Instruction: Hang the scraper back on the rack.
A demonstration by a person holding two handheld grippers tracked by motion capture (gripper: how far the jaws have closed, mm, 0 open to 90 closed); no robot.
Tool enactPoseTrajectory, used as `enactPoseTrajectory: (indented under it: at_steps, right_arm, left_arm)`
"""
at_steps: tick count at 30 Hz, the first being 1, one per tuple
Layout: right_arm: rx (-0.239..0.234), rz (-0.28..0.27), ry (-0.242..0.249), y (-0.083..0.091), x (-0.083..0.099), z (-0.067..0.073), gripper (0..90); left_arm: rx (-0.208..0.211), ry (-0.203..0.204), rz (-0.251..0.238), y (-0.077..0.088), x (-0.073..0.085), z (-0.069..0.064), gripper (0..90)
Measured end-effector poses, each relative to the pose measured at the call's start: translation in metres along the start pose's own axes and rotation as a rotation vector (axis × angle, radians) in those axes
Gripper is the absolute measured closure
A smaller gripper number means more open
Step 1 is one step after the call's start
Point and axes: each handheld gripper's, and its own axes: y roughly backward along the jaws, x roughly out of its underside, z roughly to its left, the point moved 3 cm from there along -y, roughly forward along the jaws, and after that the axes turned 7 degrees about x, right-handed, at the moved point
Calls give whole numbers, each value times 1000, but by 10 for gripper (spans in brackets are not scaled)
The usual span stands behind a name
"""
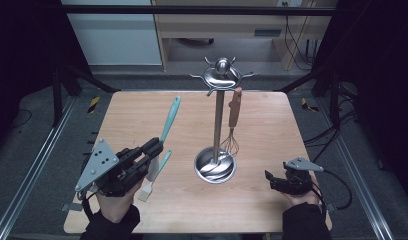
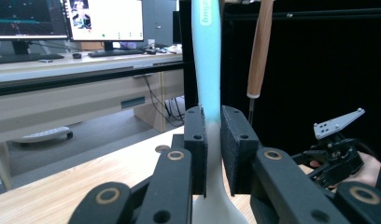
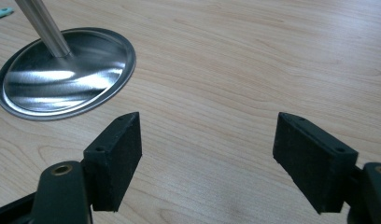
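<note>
L hand-held gripper (image 2: 214,154) clenched on teal spatula (image 2: 206,60), lifted at rack's (image 1: 218,120) 9 o'clock; R hand-held gripper (image 3: 207,158) released. Whisk (image 1: 233,125) hung; spatula & brush (image 1: 154,176) left, I'd say.

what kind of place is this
Probably a lab or office set up for recording: a wooden table inside a dark metal frame, with desks and lit computer monitors behind it.
</note>
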Motion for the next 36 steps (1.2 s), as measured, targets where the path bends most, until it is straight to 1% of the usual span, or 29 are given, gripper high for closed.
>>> enactPoseTrajectory:
  at_steps: [4,6,7,12,25,29,34,35,36]
  right_arm:
    - [0,1,1,0,0,0,238]
    - [0,0,4,0,0,0,238]
    - [0,0,4,0,0,0,237]
    - [-1,1,0,0,0,0,237]
    - [-2,0,4,0,0,0,237]
    - [-3,0,0,0,0,0,238]
    - [-7,3,-5,0,0,1,237]
    - [-8,3,-6,0,0,1,238]
    - [-8,2,-3,0,0,1,237]
  left_arm:
    - [14,-13,-1,-6,-3,-6,804]
    - [15,-23,3,-10,-4,-9,804]
    - [20,-29,5,-13,-4,-12,804]
    - [34,-34,7,-21,-7,-17,804]
    - [37,-34,17,-34,-11,-18,804]
    - [31,-47,32,-38,-12,-20,804]
    - [24,-50,45,-42,-10,-20,804]
    - [19,-62,42,-42,-10,-19,804]
    - [15,-65,42,-43,-10,-19,804]
